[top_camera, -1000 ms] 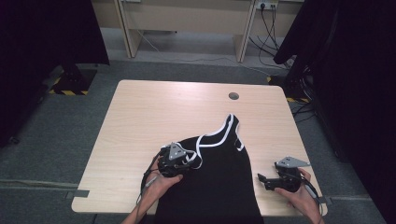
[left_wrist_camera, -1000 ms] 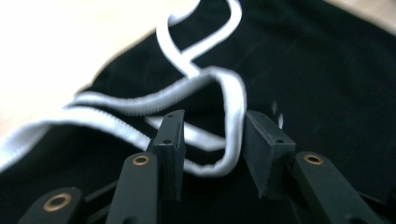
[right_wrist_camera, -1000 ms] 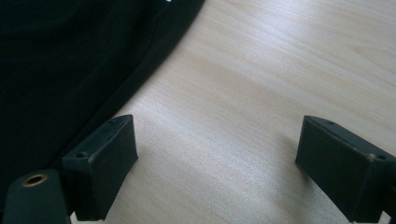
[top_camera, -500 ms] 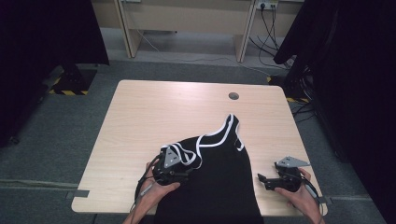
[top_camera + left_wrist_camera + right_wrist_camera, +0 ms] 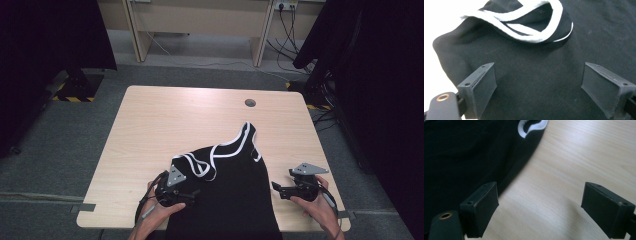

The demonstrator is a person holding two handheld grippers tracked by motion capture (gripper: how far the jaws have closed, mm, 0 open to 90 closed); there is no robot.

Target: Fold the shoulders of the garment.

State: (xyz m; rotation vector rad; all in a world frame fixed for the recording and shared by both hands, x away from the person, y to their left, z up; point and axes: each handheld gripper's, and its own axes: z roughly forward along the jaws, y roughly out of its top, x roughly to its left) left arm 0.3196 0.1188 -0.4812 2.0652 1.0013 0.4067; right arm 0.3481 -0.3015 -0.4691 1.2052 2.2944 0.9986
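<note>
Where garment [image 5: 235, 190] lies flat, left gripper [image 5: 539, 85] apparently released.

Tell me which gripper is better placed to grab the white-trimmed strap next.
Left. The left gripper hangs open over the black top, the white-trimmed strap just ahead. The right gripper is open over bare table.

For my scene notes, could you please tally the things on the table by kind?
Black tank top with white trim: 1
Handheld claws: 2, left claw and right claw
Total: 3
</note>
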